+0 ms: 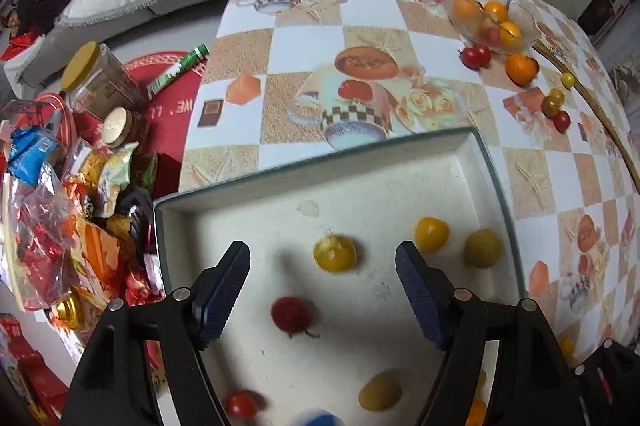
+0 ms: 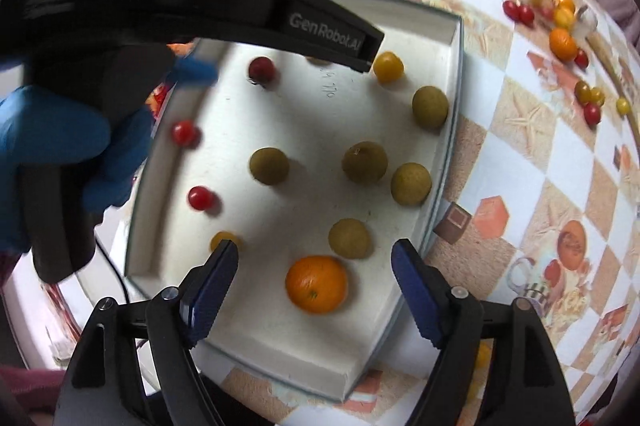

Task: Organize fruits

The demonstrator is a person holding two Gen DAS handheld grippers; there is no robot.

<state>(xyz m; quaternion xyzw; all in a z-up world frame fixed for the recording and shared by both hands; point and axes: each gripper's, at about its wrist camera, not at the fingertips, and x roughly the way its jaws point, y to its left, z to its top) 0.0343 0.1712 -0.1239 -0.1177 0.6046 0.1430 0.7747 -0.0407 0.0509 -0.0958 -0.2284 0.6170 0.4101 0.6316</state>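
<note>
Between the spread jaws of the right gripper [image 2: 314, 286] an orange [image 2: 316, 283] lies free on the tray [image 2: 448, 26] floor, touching neither pad. Left gripper [image 1: 323, 282], jaws also apart, hangs over a yellow tomato [image 1: 334, 252] at twelve o'clock and a red tomato [image 1: 291, 314] at six. Toward one o'clock, across the table [image 1: 360, 18], stands a glass bowl [image 1: 490, 6] of fruit.

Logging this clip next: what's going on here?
A person sorts fruit into a white tray with two hand-held grippers. Both hover over it with jaws open and nothing held: the left hand-held gripper above cherry tomatoes, the right hand-held gripper above an orange. More fruit lies by the glass bowl.
</note>
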